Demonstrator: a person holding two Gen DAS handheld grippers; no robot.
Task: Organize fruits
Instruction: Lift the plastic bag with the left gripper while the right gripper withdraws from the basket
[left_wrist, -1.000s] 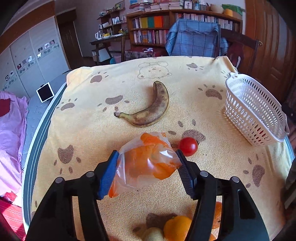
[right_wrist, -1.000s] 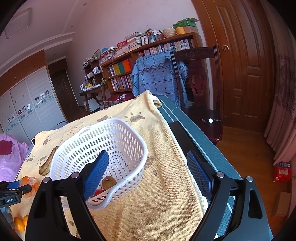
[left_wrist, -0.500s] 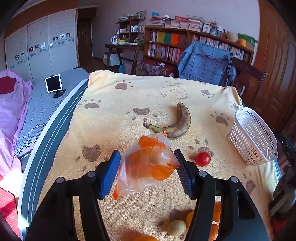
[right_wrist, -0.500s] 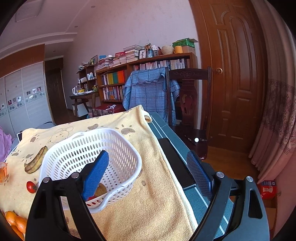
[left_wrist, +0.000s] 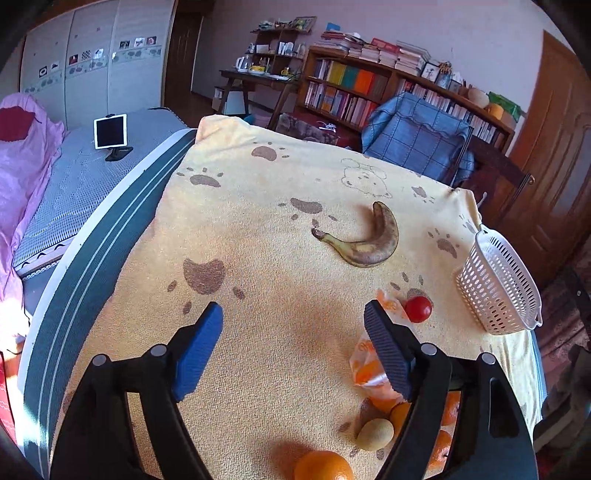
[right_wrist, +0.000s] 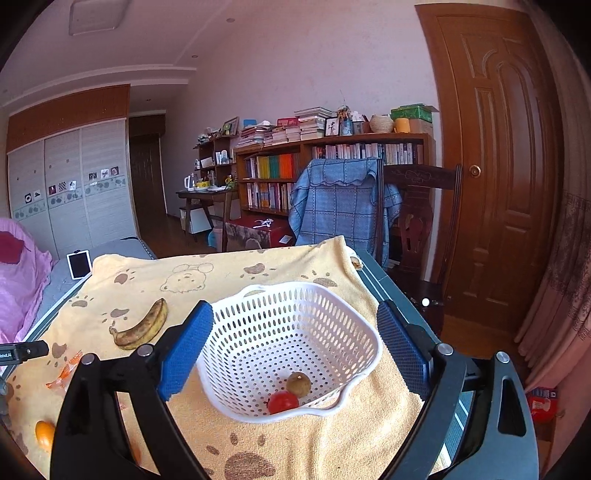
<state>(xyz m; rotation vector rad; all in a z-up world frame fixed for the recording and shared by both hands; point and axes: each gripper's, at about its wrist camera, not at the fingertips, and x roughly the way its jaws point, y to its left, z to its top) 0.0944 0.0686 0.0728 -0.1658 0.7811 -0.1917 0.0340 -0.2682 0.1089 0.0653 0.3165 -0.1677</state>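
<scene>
Both tongs, left (left_wrist: 293, 343) and right (right_wrist: 295, 349), gape empty. I'd grab the tomato (left_wrist: 418, 309) beside the basket (left_wrist: 496, 291) next, squeezing gently.

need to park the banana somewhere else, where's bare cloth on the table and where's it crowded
Bare cloth lies left of the banana, out to the striped table edge, and between the left gripper fingers. Another patch sits between banana and basket. Crowded: the near right corner, with bag of oranges, tomato, loose oranges.
</scene>
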